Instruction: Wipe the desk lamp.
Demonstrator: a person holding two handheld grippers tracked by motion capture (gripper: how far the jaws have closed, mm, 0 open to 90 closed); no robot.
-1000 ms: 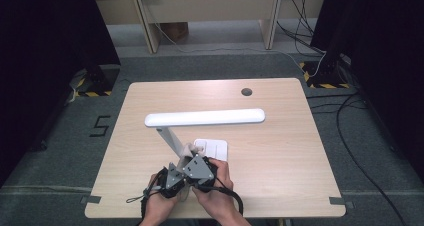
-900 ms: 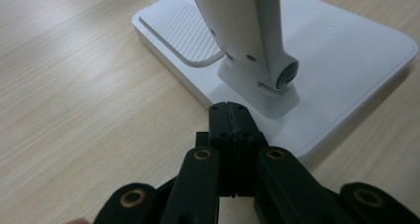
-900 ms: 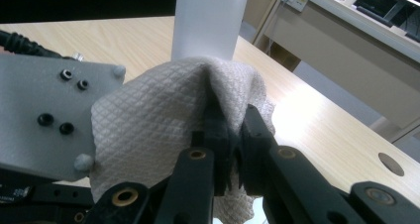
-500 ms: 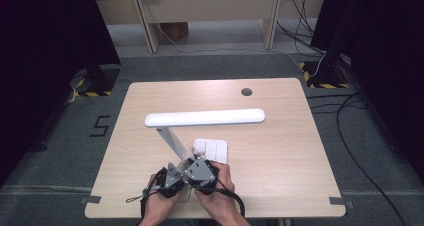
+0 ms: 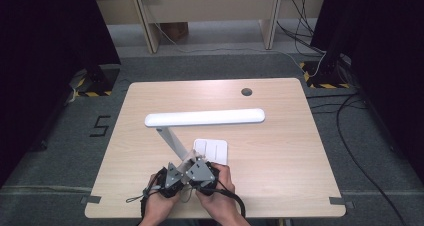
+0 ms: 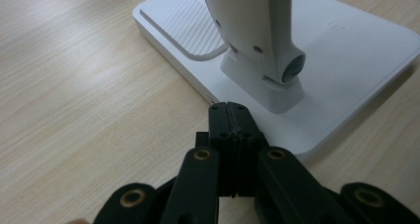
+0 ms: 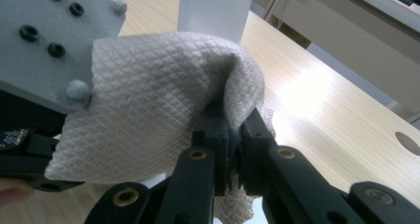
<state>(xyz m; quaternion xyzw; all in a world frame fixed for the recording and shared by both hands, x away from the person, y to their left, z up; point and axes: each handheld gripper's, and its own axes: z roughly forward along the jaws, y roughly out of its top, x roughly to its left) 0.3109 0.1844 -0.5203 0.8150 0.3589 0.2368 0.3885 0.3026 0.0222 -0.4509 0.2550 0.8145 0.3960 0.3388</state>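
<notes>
A white desk lamp stands on the table, with a long bar head (image 5: 205, 117), a slanted arm (image 5: 170, 141) and a flat base (image 5: 212, 150). My left gripper (image 5: 172, 176) is at the base's near edge, its jaws shut with nothing between them. In the left gripper view its tips (image 6: 230, 112) sit just before the base (image 6: 346, 50) and the arm's hinge (image 6: 270, 55). My right gripper (image 5: 200, 169) is beside it, shut on a white quilted paper towel (image 7: 158, 110) that bulges over the jaws (image 7: 233, 122), close to the lamp arm (image 7: 215, 8).
The light wooden table (image 5: 280, 151) has a dark round hole (image 5: 246, 92) near its far edge. Both hands come in at the near edge. The left gripper's grey plate (image 7: 49, 35) lies close against the towel. Cables run over the grey floor to the right (image 5: 350, 136).
</notes>
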